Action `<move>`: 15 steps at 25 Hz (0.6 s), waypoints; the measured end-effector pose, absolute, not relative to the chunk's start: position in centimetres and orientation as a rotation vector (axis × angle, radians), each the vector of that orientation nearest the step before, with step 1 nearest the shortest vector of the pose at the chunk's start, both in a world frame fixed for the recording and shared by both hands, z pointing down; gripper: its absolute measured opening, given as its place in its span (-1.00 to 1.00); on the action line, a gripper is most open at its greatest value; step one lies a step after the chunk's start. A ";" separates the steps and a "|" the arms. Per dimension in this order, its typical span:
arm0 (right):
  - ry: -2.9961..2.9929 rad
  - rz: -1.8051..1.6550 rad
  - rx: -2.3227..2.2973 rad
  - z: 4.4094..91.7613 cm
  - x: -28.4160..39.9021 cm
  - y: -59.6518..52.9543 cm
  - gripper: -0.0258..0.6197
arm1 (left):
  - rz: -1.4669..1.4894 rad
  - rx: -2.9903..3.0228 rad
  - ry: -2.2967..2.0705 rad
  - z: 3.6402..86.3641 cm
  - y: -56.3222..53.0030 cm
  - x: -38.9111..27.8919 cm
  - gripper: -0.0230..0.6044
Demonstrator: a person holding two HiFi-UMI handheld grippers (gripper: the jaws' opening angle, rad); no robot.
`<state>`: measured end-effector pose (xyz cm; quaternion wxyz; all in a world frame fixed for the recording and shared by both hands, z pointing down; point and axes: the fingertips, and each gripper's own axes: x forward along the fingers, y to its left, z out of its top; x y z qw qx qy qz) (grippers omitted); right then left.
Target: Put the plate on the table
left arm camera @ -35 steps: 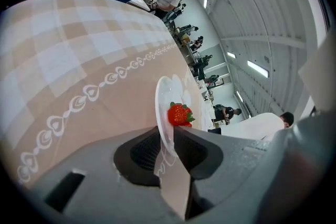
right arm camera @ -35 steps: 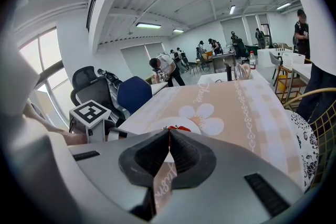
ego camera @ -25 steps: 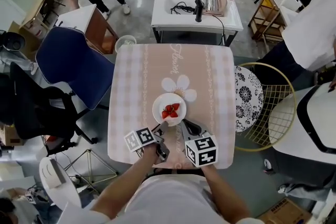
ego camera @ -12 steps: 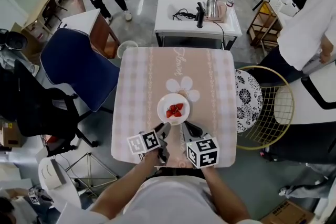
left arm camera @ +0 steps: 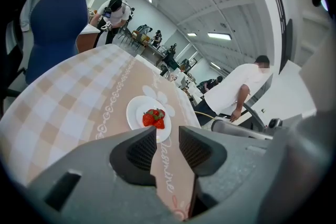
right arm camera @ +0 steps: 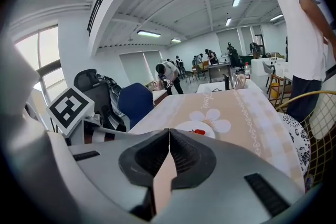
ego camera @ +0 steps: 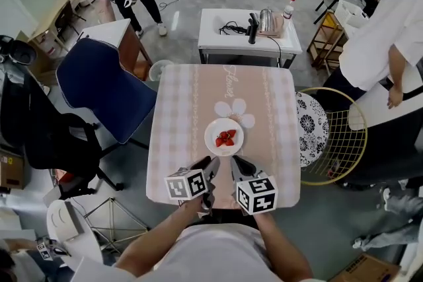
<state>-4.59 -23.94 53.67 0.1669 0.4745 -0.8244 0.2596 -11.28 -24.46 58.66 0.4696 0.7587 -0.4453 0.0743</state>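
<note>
A white plate with strawberries rests flat on the pink checked table, just below a white flower print. Both grippers hover near the table's front edge, just short of the plate's near rim. My left gripper has its jaws a little apart with nothing between them; the left gripper view shows the plate ahead past the left gripper. My right gripper is shut and empty. Beyond the right gripper, the right gripper view shows the plate.
A blue chair and a black chair stand left of the table. A gold wire chair with a patterned cushion is at the right. A white table with a kettle lies beyond. A person in white stands at the far right.
Both grippers have drawn back a little from the plate's near rim toward the table's front edge. The plate stays flat on the cloth. The head view has shifted.
</note>
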 end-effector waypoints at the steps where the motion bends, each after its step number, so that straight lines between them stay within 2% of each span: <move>1: -2.349 0.734 1.357 53.4 -4.8 -23.7 -0.91 | 0.187 1.880 -1.087 58.3 -24.3 -11.3 -0.50; 5: -2.359 0.713 1.381 52.5 -5.8 -22.8 -0.91 | 0.187 1.976 -1.057 56.4 -23.4 -11.4 -0.51; 15: -2.412 0.670 1.408 49.6 -8.1 -20.0 -0.91 | 0.264 2.263 -1.061 51.9 -20.7 -11.9 -0.75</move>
